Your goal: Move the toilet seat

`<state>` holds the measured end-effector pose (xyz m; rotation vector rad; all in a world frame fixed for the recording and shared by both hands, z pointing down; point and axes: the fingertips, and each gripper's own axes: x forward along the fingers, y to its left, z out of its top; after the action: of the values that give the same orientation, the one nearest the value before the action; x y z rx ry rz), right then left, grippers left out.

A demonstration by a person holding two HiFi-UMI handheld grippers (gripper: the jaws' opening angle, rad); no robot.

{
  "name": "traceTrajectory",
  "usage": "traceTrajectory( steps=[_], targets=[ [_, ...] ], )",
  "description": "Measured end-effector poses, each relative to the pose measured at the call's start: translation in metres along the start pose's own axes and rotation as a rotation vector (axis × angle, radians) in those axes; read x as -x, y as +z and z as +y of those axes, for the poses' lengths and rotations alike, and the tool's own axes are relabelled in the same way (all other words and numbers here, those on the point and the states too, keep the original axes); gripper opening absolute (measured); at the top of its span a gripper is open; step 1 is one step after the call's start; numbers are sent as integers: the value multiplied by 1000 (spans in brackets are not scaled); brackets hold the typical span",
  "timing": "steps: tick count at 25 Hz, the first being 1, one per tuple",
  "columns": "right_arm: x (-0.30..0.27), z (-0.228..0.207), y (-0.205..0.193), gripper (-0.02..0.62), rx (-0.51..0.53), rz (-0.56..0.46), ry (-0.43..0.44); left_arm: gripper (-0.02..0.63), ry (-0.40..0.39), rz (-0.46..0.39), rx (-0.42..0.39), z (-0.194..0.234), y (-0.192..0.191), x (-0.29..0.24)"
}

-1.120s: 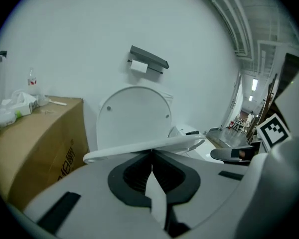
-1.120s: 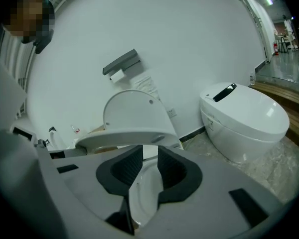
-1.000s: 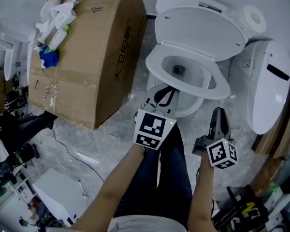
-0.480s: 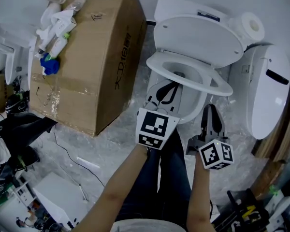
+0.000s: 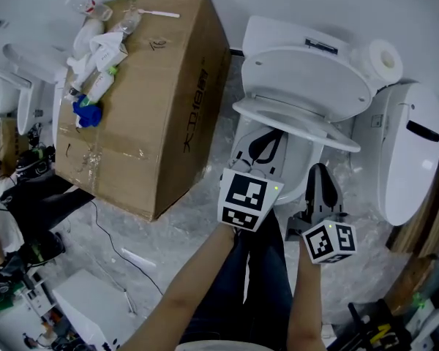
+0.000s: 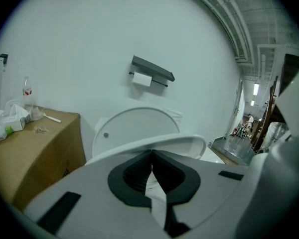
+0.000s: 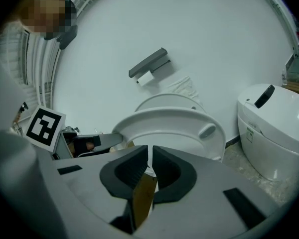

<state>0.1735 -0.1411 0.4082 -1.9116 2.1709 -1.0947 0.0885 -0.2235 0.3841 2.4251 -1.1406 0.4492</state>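
The seat (image 5: 307, 123) sits upper right of centre in the head view, hinged at the back of the toilet and tipped partway up. The lid (image 5: 307, 75) stands raised behind it and the bowl (image 5: 296, 165) lies open below. It looks like a rigid, smooth plastic ring: fairly light, probably slick, and free to swing on its hinge, so it could drop with a bang if let slip. The front rim, farthest from the hinge, is the best place to take it, either lifted from underneath or pinched across the edge.

The left gripper (image 5: 272, 139) points in under that front rim, low centre of the frame. In its own view the jaws are pressed together with nothing between them, and the rim (image 6: 179, 142) arcs just past the tips; whether they touch it I cannot tell.

The right gripper (image 5: 319, 170) hangs to the right, apart from the seat. Its jaws have just been closing and now stand a narrow slit apart, empty, with the seat (image 7: 164, 121) ahead of them.
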Motion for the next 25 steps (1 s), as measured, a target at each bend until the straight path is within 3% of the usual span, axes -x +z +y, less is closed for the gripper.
traceTrajectory(
  steps=[12, 25],
  targets=[
    [-12, 7, 6, 38, -5, -34, 83, 15, 37, -36, -14, 15, 31, -32],
    [-24, 6, 5, 28, 37, 17, 44, 17, 58, -61, -24, 28, 57, -65]
  ],
)
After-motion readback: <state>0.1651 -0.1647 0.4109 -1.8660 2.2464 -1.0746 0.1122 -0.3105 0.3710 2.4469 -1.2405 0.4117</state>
